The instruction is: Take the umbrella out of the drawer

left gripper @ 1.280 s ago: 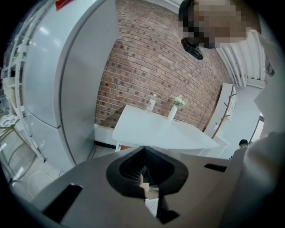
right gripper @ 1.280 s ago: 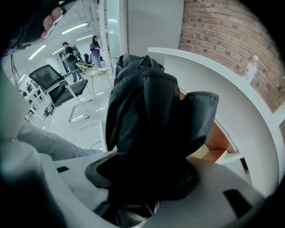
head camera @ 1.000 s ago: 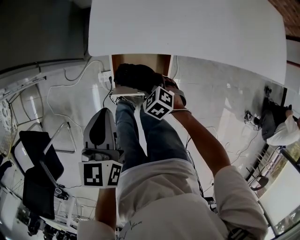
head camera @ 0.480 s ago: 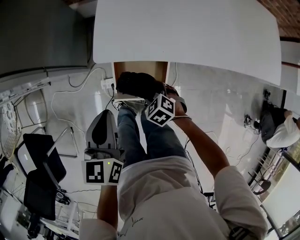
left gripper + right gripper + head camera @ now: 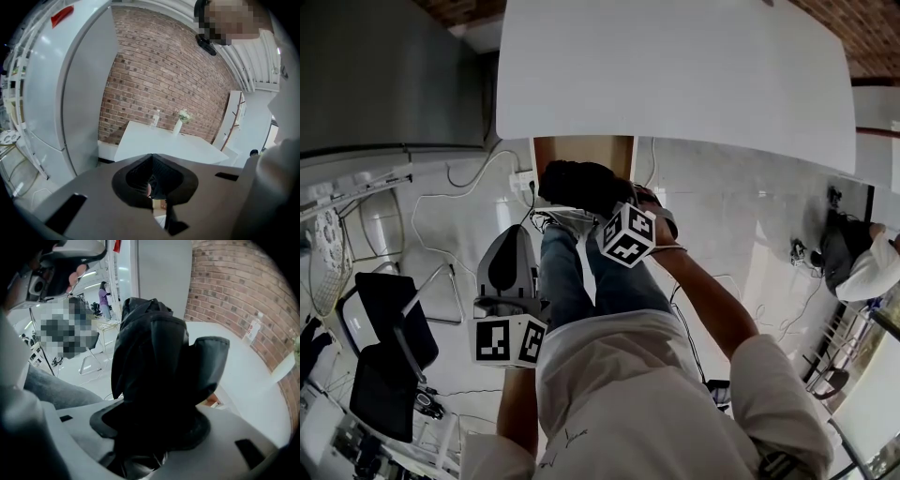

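Chair (image 5: 386, 317), black, stands at the far left on the pale floor. Just right of it the left gripper (image 5: 514, 239) points toward the white table (image 5: 675, 75), its jaws pressed together with nothing between them. Further right, the black folded umbrella (image 5: 579, 183) sits bunched at the front of the open drawer (image 5: 581, 148) under the table's edge. The right gripper (image 5: 611, 202) is clenched on it. Whether the umbrella touches the drawer is unclear.
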The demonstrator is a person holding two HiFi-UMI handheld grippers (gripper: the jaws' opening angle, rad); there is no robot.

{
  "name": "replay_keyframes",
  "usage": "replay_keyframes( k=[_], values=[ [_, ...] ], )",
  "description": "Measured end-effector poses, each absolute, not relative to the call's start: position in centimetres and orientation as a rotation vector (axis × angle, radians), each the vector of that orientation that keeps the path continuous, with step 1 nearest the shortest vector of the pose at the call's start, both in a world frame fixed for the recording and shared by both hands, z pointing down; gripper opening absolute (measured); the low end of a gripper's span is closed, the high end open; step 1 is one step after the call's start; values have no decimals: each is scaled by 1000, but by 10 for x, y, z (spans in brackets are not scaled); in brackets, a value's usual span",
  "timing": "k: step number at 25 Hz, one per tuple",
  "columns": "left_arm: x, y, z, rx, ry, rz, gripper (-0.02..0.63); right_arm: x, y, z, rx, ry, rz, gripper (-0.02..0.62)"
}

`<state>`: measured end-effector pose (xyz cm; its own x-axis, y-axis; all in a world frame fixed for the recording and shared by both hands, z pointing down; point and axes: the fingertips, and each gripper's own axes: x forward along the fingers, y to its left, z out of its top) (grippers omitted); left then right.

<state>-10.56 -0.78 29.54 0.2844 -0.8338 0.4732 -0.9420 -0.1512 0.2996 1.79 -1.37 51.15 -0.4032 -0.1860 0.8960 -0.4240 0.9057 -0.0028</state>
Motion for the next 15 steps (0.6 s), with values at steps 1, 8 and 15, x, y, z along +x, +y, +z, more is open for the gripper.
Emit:
replay_keyframes(
  k=[1,8,15],
  values=[
    [-104,-7,294,2023,-1582,259,17,18,-13,508,444,-1999,279,256],
    [-102,2,283,2016,-1576,248,17,25,-7,482,463,-2018,290,256],
    [-106,13,274,2038,-1621,314,17,25,-7,458,482,-2047,296,257]
  ],
)
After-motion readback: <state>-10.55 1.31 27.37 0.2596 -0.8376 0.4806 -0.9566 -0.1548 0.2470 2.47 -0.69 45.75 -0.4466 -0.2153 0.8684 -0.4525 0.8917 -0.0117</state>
